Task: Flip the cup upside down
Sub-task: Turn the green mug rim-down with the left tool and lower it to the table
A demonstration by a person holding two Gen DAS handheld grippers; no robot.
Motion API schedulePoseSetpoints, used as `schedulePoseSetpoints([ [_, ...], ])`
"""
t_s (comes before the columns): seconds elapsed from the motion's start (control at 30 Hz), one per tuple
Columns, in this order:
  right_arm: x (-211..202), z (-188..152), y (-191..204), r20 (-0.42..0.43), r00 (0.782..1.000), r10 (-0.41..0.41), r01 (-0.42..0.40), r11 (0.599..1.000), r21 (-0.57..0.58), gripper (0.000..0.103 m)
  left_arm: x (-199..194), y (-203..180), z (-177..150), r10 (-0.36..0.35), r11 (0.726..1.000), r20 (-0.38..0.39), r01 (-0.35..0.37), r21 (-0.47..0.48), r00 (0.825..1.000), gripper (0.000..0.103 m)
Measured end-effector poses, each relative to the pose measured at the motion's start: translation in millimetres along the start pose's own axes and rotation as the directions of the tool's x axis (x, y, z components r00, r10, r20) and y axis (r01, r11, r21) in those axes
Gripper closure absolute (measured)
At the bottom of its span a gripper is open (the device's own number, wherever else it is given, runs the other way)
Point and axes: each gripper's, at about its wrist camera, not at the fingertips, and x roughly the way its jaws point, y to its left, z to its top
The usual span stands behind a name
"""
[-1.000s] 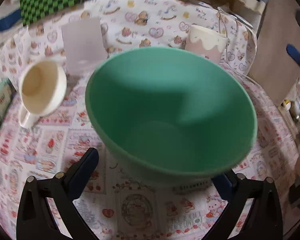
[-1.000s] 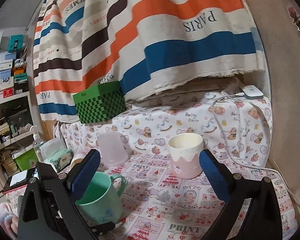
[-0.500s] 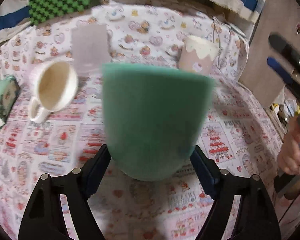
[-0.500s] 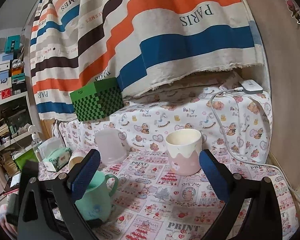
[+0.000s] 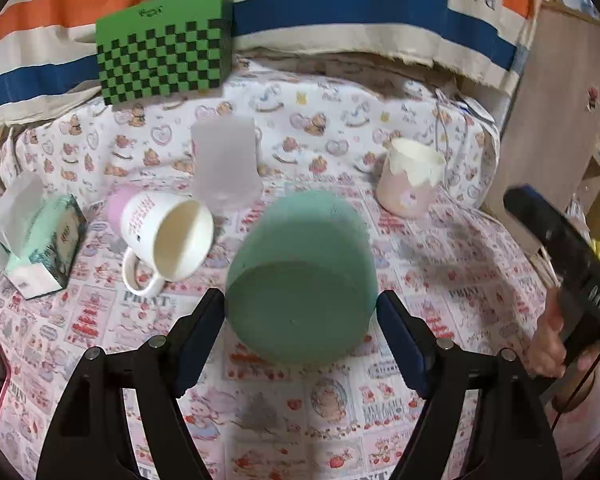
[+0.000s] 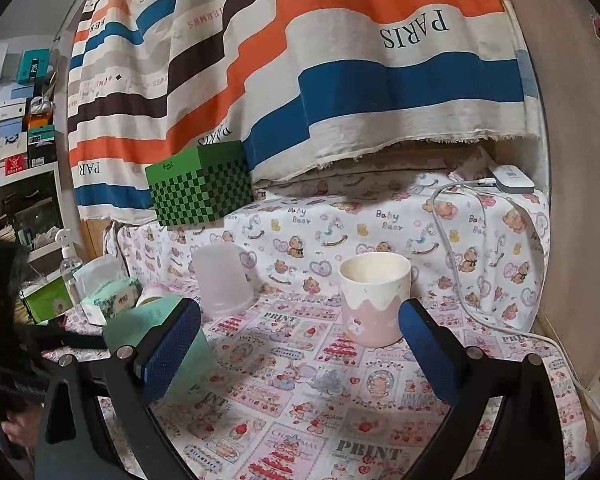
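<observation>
Green cup turned over in the left gripper's grasp

The left gripper (image 5: 300, 320) clamps the green cup (image 5: 300, 280) with its base facing the camera, above the printed tablecloth (image 5: 440, 264); the right gripper (image 6: 300, 344) hangs spread wide and holds nothing, near the pink cup (image 6: 374, 304)
</observation>
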Motion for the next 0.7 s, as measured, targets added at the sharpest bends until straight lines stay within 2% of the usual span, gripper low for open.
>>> schedulePoseSetpoints([
  [0.3, 5.0, -1.6, -0.6, -0.021, 1.0, -0.007, 0.007, 1.0, 0.001, 0.002, 7.3, 3.8, 12.2, 0.009, 1.0, 0.023, -0.008, -0.02, 1.0, 0.027],
  [0.43, 6.4, -1.7, -0.7, -0.029, 1.0, -0.01, 0.01, 1.0, -0.001, 0.002, 14.5, -1.2, 16.2, 0.051, 0.998, 0.047, -0.053, 0.023, 0.998, 0.018],
  [0.53, 6.0, -1.3, -0.9, -0.028, 1.0, -0.009, 0.009, 1.0, 0.001, 0.002, 16.7, 2.3, 15.0, 0.05, 0.999, 0.061, -0.051, 0.016, 0.997, 0.013],
  [0.63, 5.8, -1.0, -0.8, -0.026, 1.0, -0.007, 0.007, 1.0, 0.003, 0.003, 22.7, 2.2, 14.6, 0.018, 1.0, 0.049, -0.019, 0.022, 0.999, 0.011],
  [0.7, 7.3, -1.9, -0.6, -0.031, 0.999, -0.009, 0.009, 1.0, 0.003, 0.003, 27.0, -0.8, 14.2, 0.033, 0.999, 0.045, -0.034, 0.037, 0.998, 0.011],
])
